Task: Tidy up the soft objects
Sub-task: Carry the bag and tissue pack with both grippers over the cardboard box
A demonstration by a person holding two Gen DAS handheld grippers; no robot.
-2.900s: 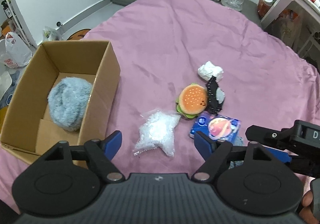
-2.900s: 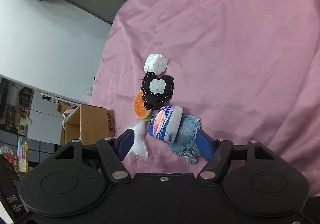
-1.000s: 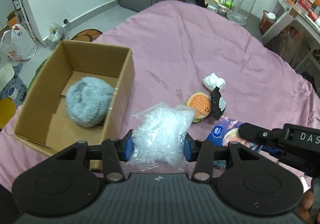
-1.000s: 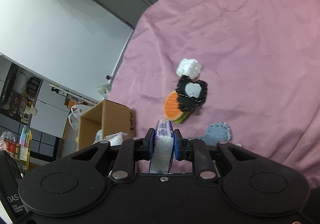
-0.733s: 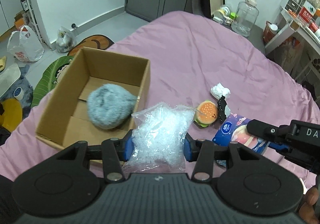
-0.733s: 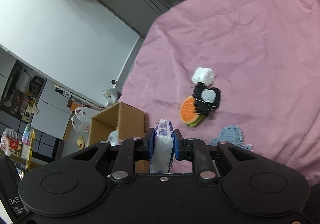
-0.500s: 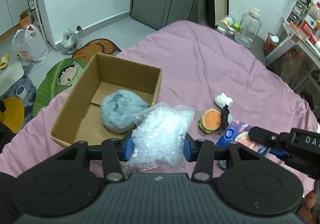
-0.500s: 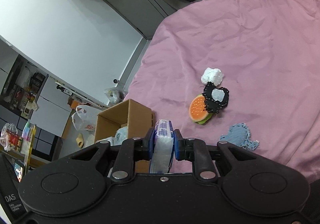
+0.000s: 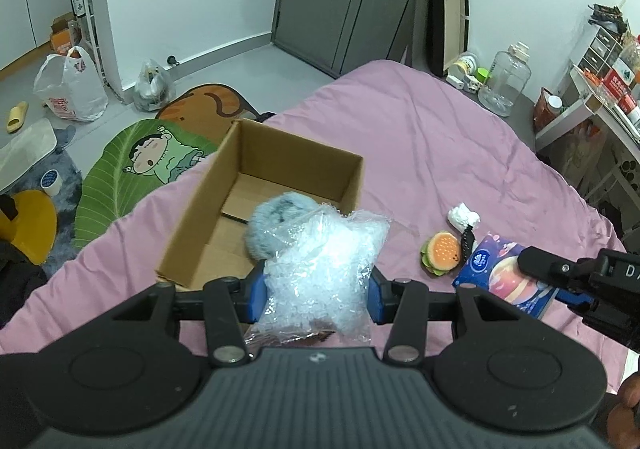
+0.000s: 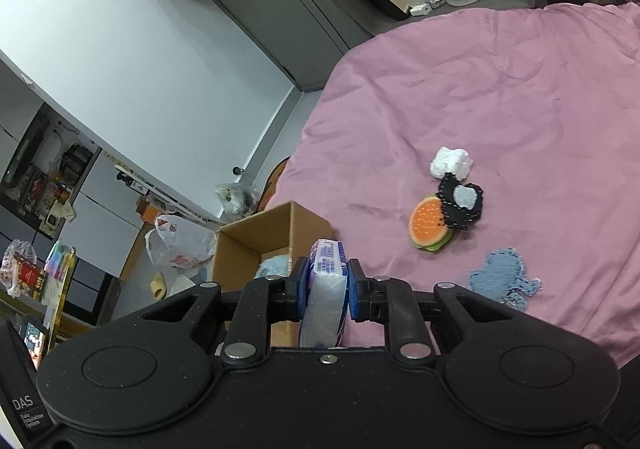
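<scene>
My left gripper [image 9: 314, 291] is shut on a clear bag of white filling [image 9: 324, 265], held above the pink bed near the open cardboard box [image 9: 240, 153]. A grey-blue fluffy ball [image 9: 276, 221] lies in the box. My right gripper [image 10: 328, 295] is shut on a blue tissue pack [image 10: 326, 289], which also shows in the left wrist view [image 9: 496, 273]. On the bed lie a burger plush [image 10: 428, 227], a black-and-white pouch [image 10: 460, 203], a white wad [image 10: 450, 163] and a blue knitted piece [image 10: 504, 281].
The pink bed cover [image 9: 420, 153] drops off at its left edge to a floor with a green leaf mat [image 9: 132, 173] and plastic bags [image 9: 68, 89]. A glass jar [image 9: 504, 85] and a shelf [image 9: 600, 89] stand beyond the bed's far right.
Both grippers closed on their objects, the left on the bag and the right on the tissue pack, and lifted them off the bed. Both have since risen higher.
</scene>
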